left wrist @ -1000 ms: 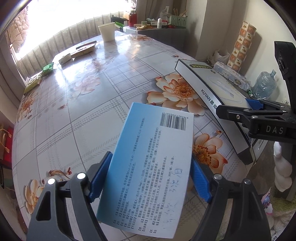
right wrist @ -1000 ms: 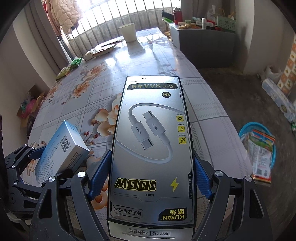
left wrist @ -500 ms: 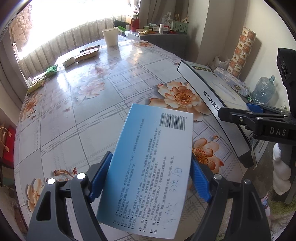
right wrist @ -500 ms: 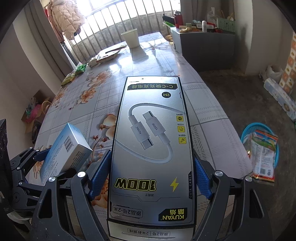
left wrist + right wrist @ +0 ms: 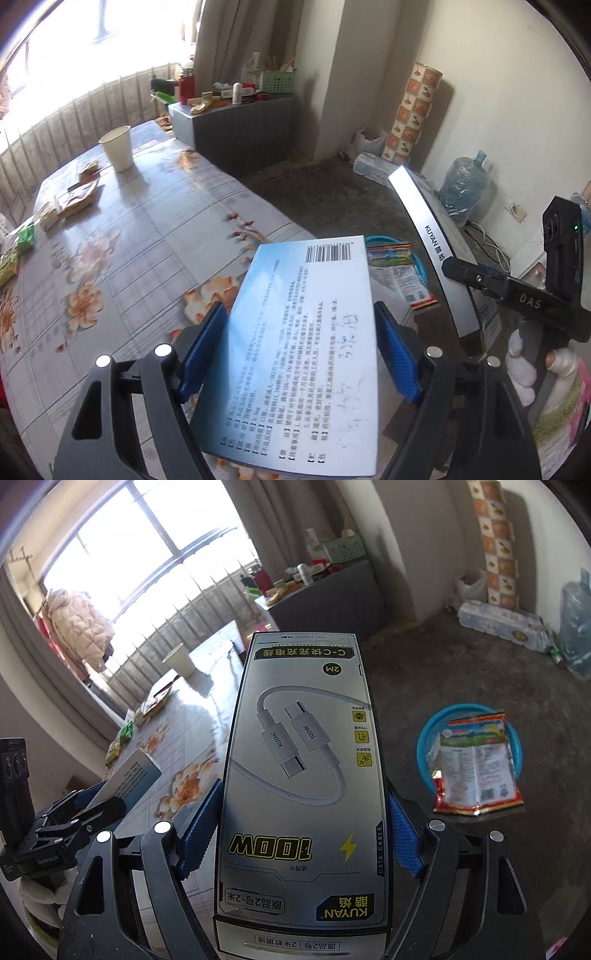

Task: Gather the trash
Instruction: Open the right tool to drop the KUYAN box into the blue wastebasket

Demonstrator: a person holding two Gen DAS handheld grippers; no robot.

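My left gripper (image 5: 301,347) is shut on a light-blue medicine box (image 5: 303,332) with a barcode, held above the table's near right corner. My right gripper (image 5: 303,830) is shut on a long silver KUYAN cable box (image 5: 303,775), held past the table's edge over the floor. The cable box also shows in the left wrist view (image 5: 436,251). A blue basket (image 5: 424,746) stands on the floor to the right, with a red-edged snack wrapper (image 5: 476,764) lying in it. The basket also shows in the left wrist view (image 5: 421,266), just beyond the medicine box.
The floral table (image 5: 147,236) carries a paper cup (image 5: 117,147), flat packets (image 5: 77,199) and green wrappers (image 5: 22,240). A grey cabinet (image 5: 240,125) stands behind it. A water jug (image 5: 463,188), a patterned roll (image 5: 410,114) and a wrapped pack (image 5: 498,624) are by the wall.
Both grippers have swung to the right, away from the table and toward the floor. The blue basket now shows in both views. Both boxes stay gripped.
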